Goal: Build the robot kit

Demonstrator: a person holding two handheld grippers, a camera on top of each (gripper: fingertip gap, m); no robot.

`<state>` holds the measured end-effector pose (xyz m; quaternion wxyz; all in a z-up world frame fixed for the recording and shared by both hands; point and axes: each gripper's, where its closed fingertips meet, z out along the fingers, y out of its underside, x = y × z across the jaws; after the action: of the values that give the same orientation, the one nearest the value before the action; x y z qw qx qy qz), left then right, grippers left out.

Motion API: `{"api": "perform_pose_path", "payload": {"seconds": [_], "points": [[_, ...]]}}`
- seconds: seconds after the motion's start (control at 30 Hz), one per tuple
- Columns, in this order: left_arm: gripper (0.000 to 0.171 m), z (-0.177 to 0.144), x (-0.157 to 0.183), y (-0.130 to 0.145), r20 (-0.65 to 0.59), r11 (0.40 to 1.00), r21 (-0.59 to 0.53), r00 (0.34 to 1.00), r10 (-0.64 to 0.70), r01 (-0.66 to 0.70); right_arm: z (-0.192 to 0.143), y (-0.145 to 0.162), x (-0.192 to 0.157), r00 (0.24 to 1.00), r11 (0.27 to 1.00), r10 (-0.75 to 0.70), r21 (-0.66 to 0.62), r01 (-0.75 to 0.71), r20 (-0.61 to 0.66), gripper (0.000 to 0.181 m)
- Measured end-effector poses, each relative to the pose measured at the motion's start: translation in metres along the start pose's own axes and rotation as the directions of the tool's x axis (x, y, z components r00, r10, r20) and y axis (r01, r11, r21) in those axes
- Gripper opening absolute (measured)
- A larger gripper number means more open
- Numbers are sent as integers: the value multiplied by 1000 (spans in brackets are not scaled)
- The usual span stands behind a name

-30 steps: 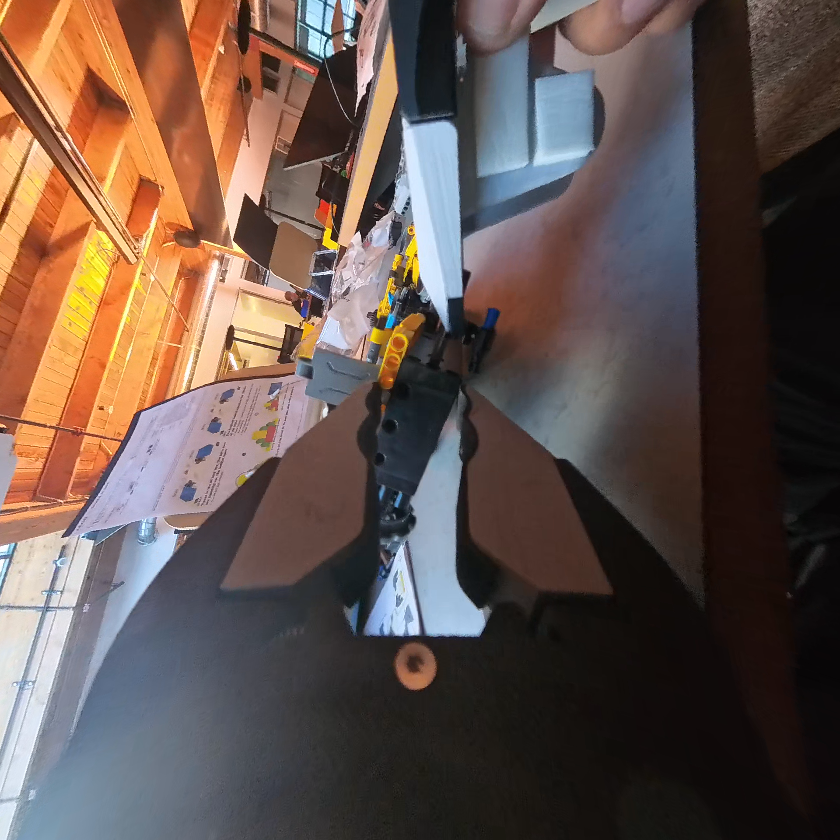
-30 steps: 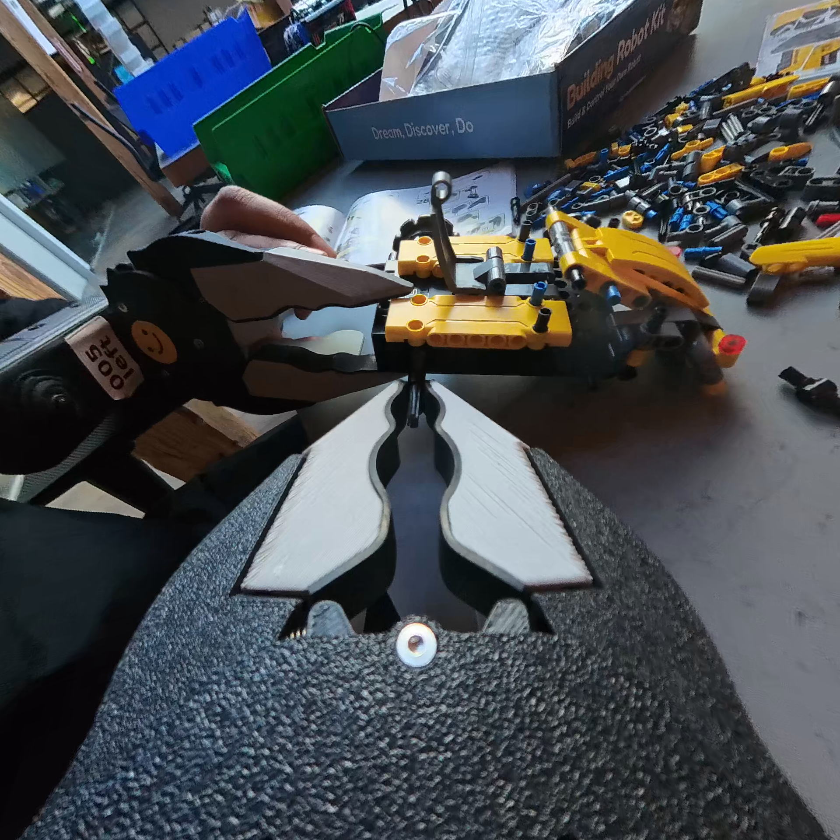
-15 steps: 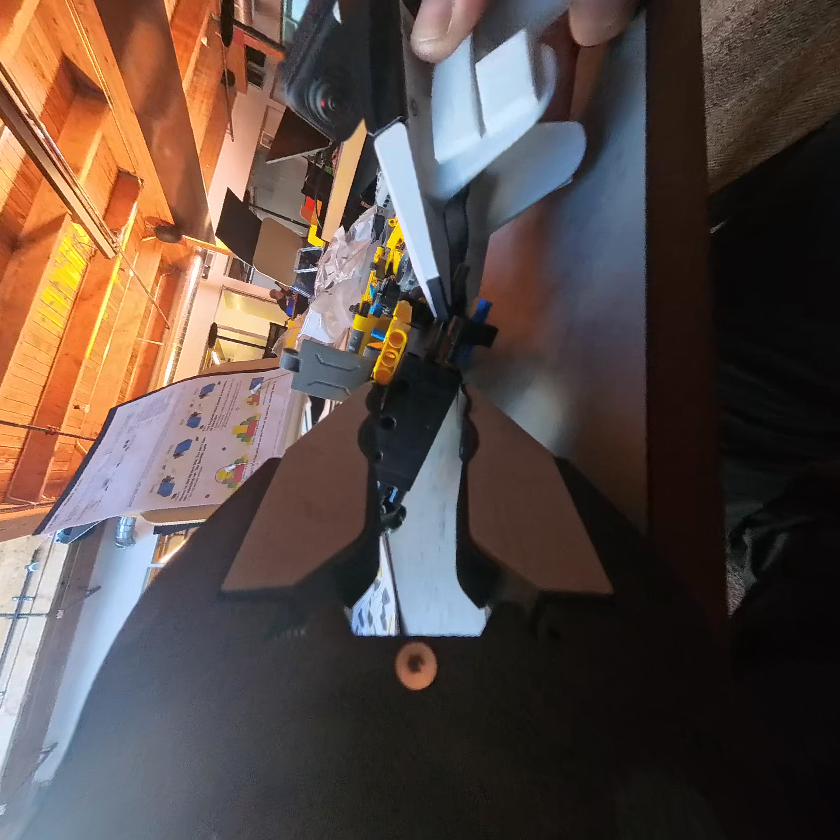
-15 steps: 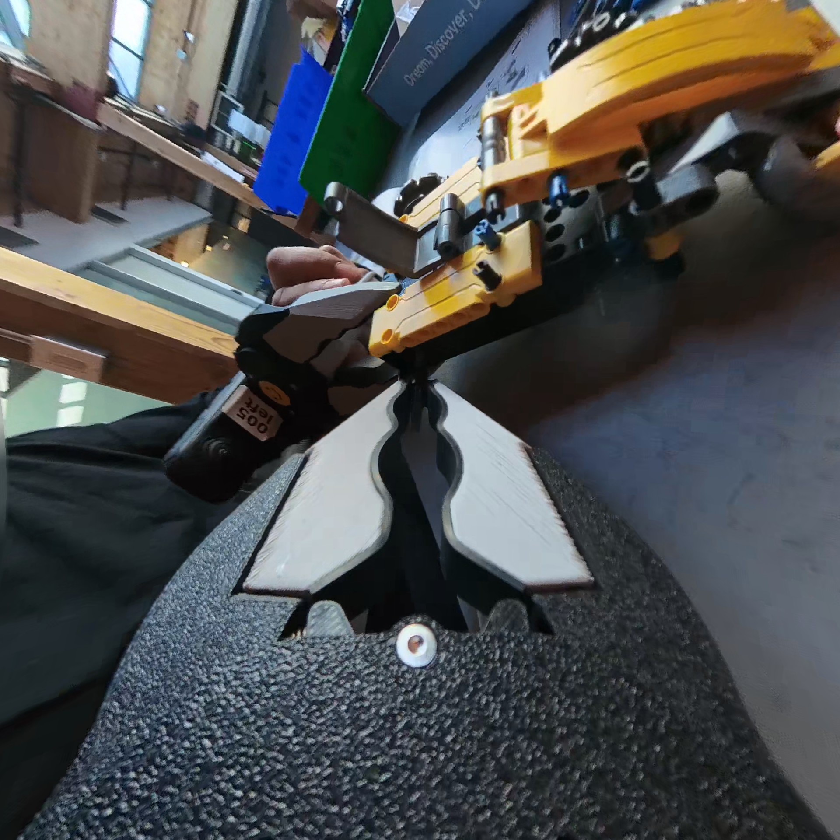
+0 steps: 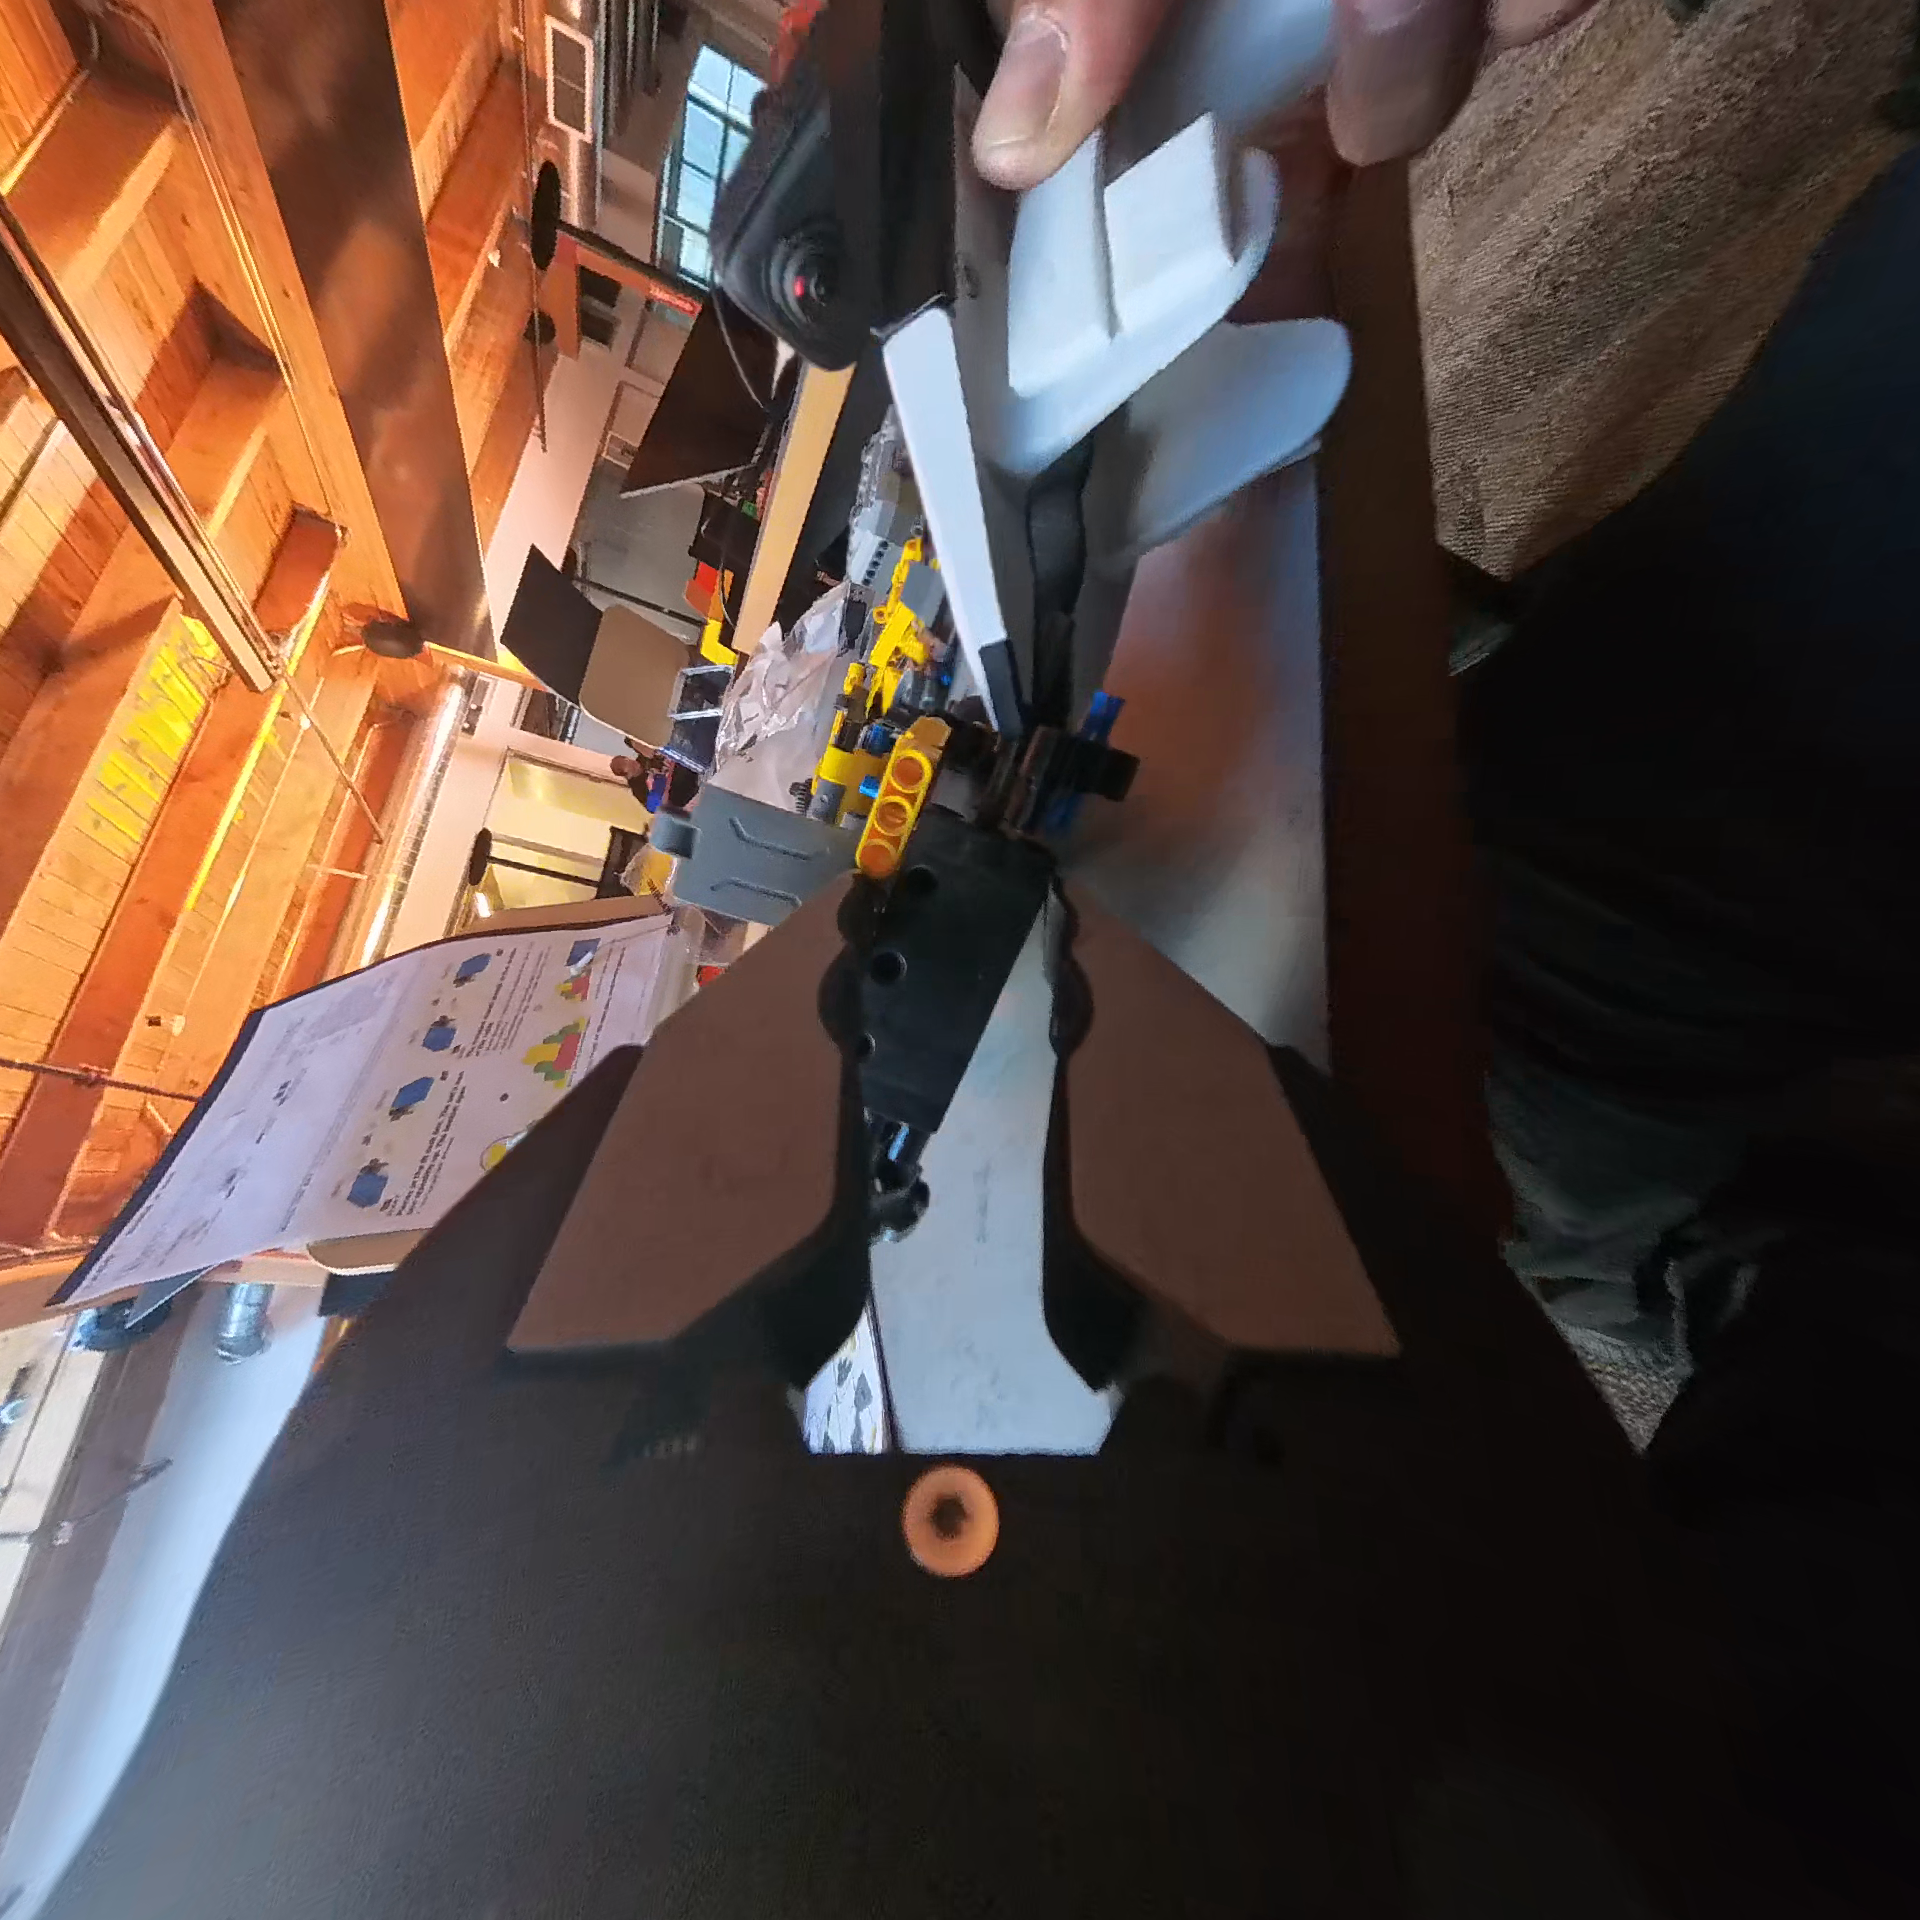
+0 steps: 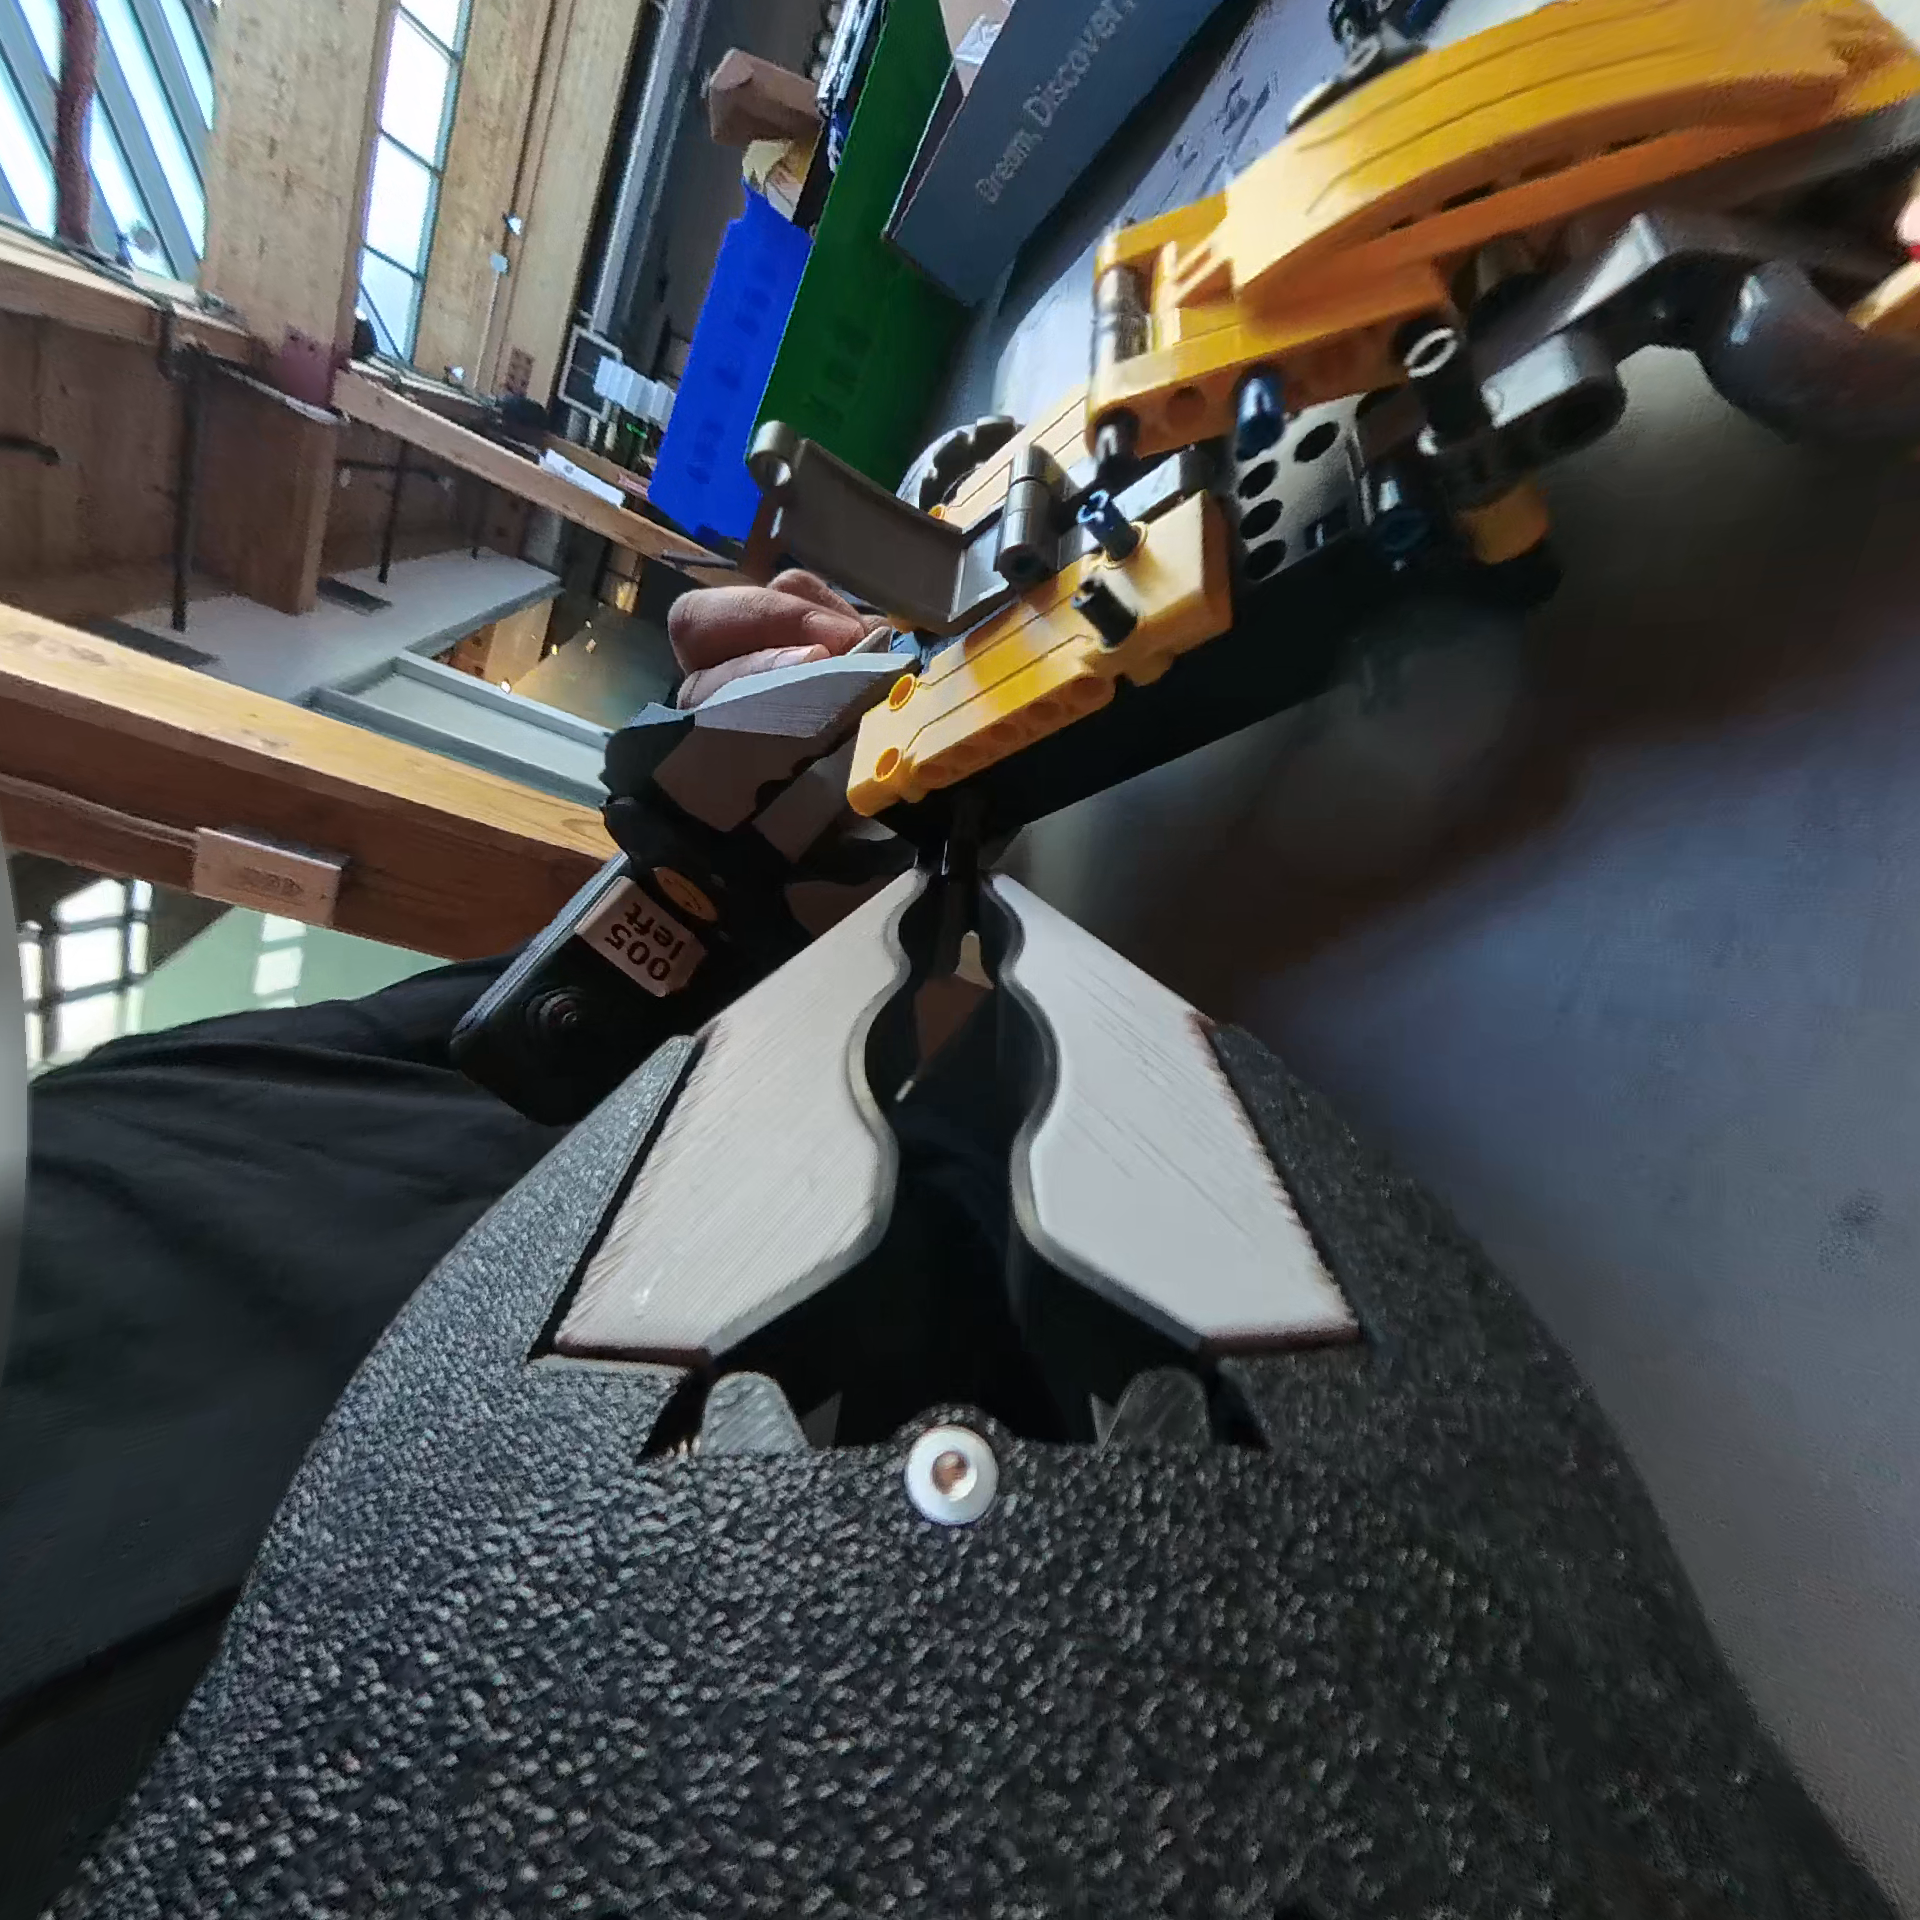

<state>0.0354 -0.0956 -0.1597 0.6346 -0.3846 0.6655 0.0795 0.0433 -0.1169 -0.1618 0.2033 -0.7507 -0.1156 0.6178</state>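
A yellow, black and grey brick model [image 6: 1049,665] is held off the grey table [image 6: 1610,1039]. My left gripper [image 5: 951,914] is shut on the model's black end block [image 5: 945,977]; it also shows in the right wrist view [image 6: 758,738] with a hand behind it. My right gripper [image 6: 951,878] is shut on a thin black part [image 6: 958,831] on the model's underside. In the left wrist view the right gripper's white fingers [image 5: 951,499] reach the model [image 5: 899,790] from above, with a hand on its handle.
An open instruction booklet [image 5: 395,1091] lies left of the model. A dark grey box [image 6: 1039,135], a green bin [image 6: 852,291] and a blue bin [image 6: 727,353] stand behind. A wooden beam [image 6: 260,769] runs at the left. My left and right fingertips are right by each other.
The right wrist view has rolled and dropped low, so the model now looms tilted above it. In the left view the right gripper's camera has come into sight. Both grips hold.
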Motion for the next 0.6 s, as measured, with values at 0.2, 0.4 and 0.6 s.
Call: {"api": "perform_pose_path", "payload": {"seconds": [0.2, 0.4, 0.6], "points": [[55, -18, -11, -11, 108, 1000, -1, 994, -14, 14, 4, 4, 1, 994, 993, 98, 62, -101, 52, 6], [27, -28, 19, -22, 5, 994, 5, 994, 110, -110, 12, 10, -2, 990, 991, 124, 37, -127, 74, 6], [5, -27, 15, -22, 23, 993, 0, 993, 118, -118, 15, 10, -3, 989, 991, 127, 31, -130, 73, 6]]}}
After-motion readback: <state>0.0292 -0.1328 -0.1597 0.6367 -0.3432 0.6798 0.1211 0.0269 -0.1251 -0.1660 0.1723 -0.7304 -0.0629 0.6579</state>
